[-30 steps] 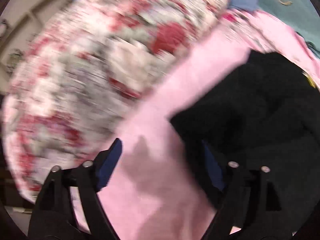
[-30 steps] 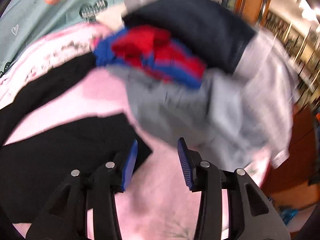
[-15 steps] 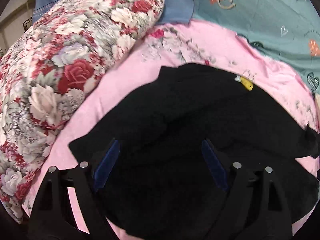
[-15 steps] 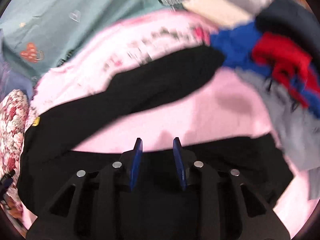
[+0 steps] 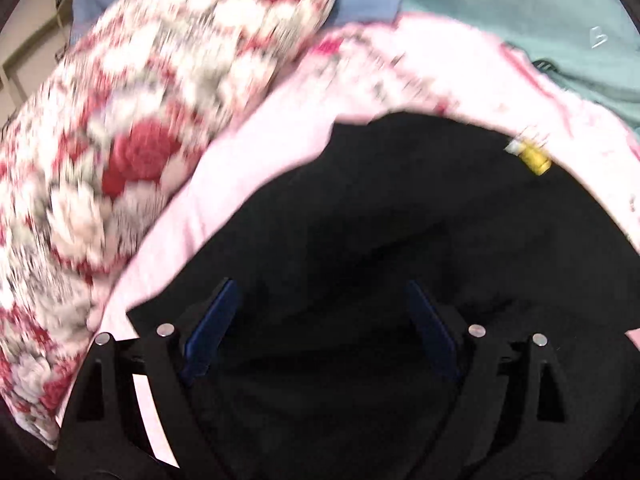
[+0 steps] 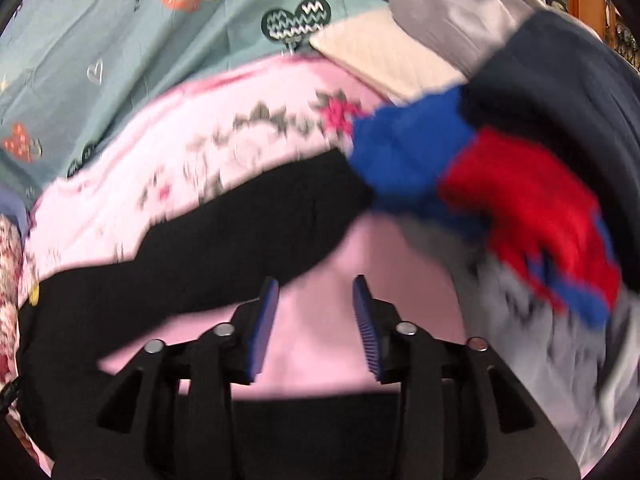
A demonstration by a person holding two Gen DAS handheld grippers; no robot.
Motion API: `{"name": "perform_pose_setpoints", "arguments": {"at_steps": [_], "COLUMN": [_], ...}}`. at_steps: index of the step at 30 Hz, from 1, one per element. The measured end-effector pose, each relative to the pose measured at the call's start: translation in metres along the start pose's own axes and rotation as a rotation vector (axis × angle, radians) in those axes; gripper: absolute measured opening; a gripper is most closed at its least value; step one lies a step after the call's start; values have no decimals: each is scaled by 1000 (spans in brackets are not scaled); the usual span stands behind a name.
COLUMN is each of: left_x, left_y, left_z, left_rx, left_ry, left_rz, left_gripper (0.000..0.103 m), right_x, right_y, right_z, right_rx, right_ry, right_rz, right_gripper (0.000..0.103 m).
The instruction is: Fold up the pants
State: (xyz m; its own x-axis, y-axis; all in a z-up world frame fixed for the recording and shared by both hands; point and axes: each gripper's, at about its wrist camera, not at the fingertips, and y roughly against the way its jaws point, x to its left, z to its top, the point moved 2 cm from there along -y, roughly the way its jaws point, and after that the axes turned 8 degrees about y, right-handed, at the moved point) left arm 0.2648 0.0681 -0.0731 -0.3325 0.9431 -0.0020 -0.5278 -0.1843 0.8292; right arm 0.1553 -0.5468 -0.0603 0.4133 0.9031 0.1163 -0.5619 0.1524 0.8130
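Black pants (image 5: 400,240) lie spread on a pink sheet (image 5: 248,168); a small yellow tag (image 5: 534,156) sits at their far edge. My left gripper (image 5: 320,300) is open and empty, hovering over the waist end of the pants. In the right wrist view one black leg (image 6: 240,232) stretches across the pink sheet (image 6: 316,344), and a second black part (image 6: 316,432) lies under the gripper body. My right gripper (image 6: 316,292) is open and empty above the pink gap between the two legs.
A floral pillow (image 5: 120,140) lies left of the pants. A teal patterned cover (image 6: 140,40) lies beyond the pink sheet. A pile of clothes, blue and red (image 6: 500,200), grey (image 6: 540,340) and dark navy (image 6: 568,92), crowds the right side.
The left view shifted slightly, still over the pants. The right gripper swung back toward the clothes pile and its fingers opened a little wider, now over the pink gap.
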Motion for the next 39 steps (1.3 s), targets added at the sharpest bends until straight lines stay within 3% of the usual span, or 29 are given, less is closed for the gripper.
{"name": "perform_pose_setpoints", "arguments": {"at_steps": [3,6,11,14,17,20,25,27,34,39], "left_x": [-25,-49,-81,-85,-78,-68,-61,-54,-47,-45], "left_y": [14,24,19,5,-16,-42,-78,-93,-108,-123], "left_z": [15,31,51,63,72,91,109,113,121,124], "left_rx": [-66,-132,-169,-140,-102,-8,54,110,85,131], "left_ry": [-33,-59,-116,-108,-110,-84,-91,-52,-73,-69], "left_rz": [-42,-105,-195,-213,-165,-203,-153,-180,-111,-98], "left_gripper": [89,89,92,92,92,92,91,91,92,91], "right_x": [9,31,91,127,157,174,162,148,130,126], "right_y": [-18,-34,-49,-49,-42,-35,-44,-49,-53,-56], "right_z": [28,47,53,48,42,39,39,40,37,35], "right_rx": [11,20,50,53,42,25,33,44,48,53], "right_ry": [12,34,179,271,312,331,298,254,219,190], "right_rz": [24,101,170,192,248,280,230,232,183,190], "right_gripper": [42,42,42,42,42,42,42,43,43,43]}}
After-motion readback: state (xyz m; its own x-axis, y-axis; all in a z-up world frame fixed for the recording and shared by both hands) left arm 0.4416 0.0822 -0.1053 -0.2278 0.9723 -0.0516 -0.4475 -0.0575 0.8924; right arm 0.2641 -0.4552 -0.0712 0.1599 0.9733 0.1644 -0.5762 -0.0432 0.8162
